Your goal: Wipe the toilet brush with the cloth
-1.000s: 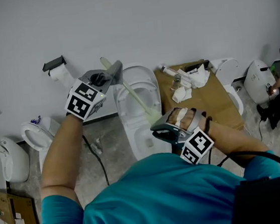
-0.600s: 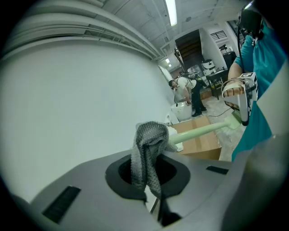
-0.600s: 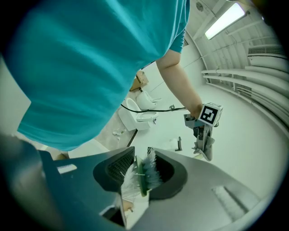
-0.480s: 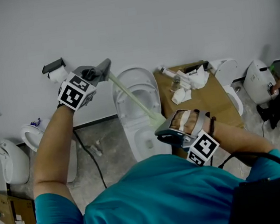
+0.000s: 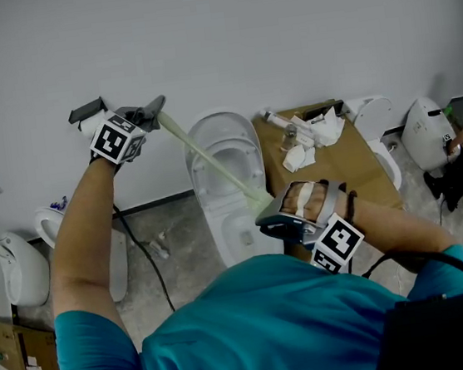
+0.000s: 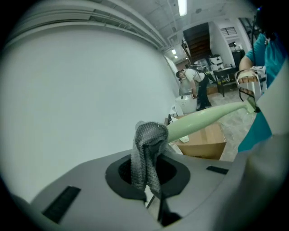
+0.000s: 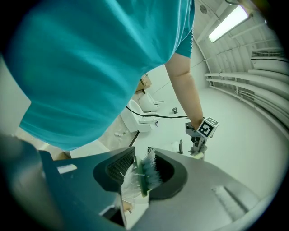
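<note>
A pale wall (image 5: 280, 32) fills the upper half of the head view, with a grey floor (image 5: 170, 263) below it. The person's teal shirt (image 5: 266, 326) takes up the bottom of that view. A white toilet (image 5: 220, 227) stands against the wall straight ahead, its seat raised. To its right is a brown cardboard box (image 5: 355, 165) with crumpled white paper (image 5: 325, 131) on its far end. A 2nd toilet (image 5: 60, 222) stands lower left, and a black roll holder (image 5: 88, 109) is fixed to the wall above it.

The toilet brush (image 5: 211, 157) is held in the air above the middle toilet, between the 2 grippers. Its pale green handle slants from upper left down to lower right.

The left gripper (image 5: 157, 107) is raised at the handle's upper end, just beside the roll holder. Its jaws are clamped on the grey mesh cloth (image 6: 146, 149), which is bunched around the tip of the handle.

The right gripper (image 5: 266, 211) is low, close to the person's chest, at the brush's other end. Its jaws are closed on the brush head (image 7: 143, 173), with white and bluish bristles fanning out on either side of a green spine between them.
</note>
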Motion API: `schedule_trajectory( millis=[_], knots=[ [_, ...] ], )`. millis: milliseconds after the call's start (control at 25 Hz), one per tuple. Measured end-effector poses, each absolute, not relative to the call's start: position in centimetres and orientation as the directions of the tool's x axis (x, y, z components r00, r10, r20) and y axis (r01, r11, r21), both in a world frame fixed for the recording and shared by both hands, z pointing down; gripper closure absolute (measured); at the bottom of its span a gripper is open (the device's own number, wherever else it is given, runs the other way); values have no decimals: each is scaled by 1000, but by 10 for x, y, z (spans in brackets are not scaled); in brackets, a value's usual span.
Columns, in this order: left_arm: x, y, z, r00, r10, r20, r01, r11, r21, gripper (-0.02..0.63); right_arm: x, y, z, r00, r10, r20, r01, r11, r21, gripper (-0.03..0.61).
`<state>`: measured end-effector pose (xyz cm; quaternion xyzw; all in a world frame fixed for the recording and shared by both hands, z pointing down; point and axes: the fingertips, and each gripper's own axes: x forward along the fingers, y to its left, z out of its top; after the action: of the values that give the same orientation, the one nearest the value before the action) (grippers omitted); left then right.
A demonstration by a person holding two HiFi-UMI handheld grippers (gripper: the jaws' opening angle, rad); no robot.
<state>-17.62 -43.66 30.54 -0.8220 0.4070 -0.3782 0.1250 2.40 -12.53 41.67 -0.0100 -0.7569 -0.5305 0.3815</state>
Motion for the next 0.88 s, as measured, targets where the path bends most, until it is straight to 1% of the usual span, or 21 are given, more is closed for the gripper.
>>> schedule_trajectory(
  millis=[120,200,240,400,520,680,880],
  knots=[
    [-189,-439,302,399,-788,469,-671,-600,-436,592,24,-140,412,-728,-389,565,352,495,794,488],
    [-180,-424,298,441,-788,429,-691,-604,-397,592,23,-153,404,-750,-384,538,269,566,779,488],
    [-171,-413,298,468,-778,420,-681,-620,-391,592,24,-159,400,-761,-381,524,229,599,767,488],
    [-110,-354,312,596,-678,430,-553,-735,-393,592,22,-173,383,-806,-351,477,108,705,701,488],
    [-65,-317,320,679,-585,443,-444,-808,-387,592,15,-178,366,-836,-320,445,65,749,659,488],
    [-17,-278,330,739,-484,470,-320,-864,-388,592,12,-175,351,-871,-241,427,66,805,589,488],
    [13,-253,338,772,-407,487,-241,-898,-368,592,13,-170,338,-906,-151,396,86,849,521,488]
  ],
)
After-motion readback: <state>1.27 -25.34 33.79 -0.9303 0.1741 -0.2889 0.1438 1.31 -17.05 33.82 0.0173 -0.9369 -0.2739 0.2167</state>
